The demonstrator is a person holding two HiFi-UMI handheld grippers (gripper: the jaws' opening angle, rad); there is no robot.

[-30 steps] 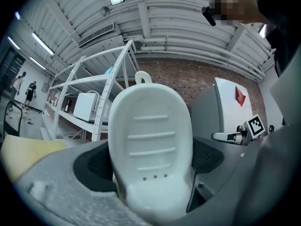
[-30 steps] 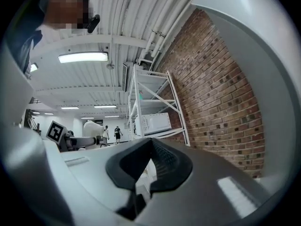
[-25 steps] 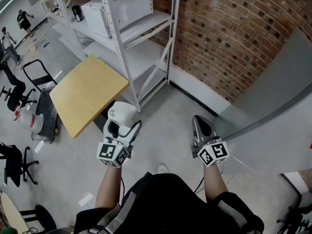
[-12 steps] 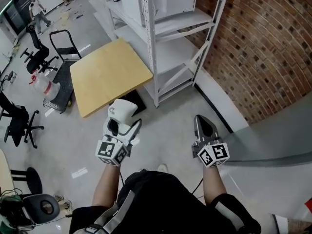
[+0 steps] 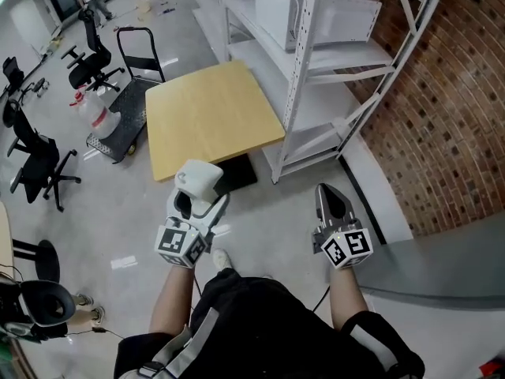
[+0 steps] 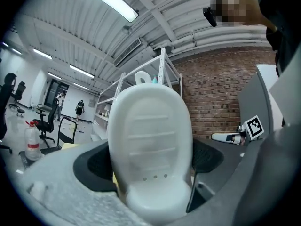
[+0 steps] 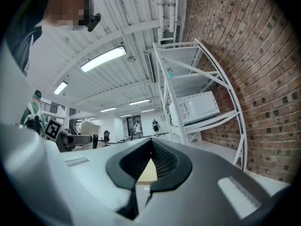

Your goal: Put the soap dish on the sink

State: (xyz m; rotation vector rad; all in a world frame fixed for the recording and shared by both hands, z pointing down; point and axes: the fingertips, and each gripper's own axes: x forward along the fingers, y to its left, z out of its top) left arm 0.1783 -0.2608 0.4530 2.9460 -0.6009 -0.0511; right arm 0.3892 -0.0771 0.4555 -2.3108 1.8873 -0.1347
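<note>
Left fingers (image 6: 90, 165) around soap dish (image 6: 150, 145)

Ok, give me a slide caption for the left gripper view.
Left gripper shut on a white soap dish, white shelving and brick wall behind.

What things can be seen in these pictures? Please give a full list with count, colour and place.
soap dish: one, white, between the left gripper's jaws
table top: one, pale wood, ahead of the grippers
shelving rack: one, white metal, along the brick wall
box-like appliance: one, white, on a rack shelf
brick wall: one, red-brown, at the right
office chairs: several, black, at the left
flat cart: one, black, left of the table
panel: one, grey, lower right
left gripper: one, shut on the soap dish
right gripper: one, jaws together, empty
</note>
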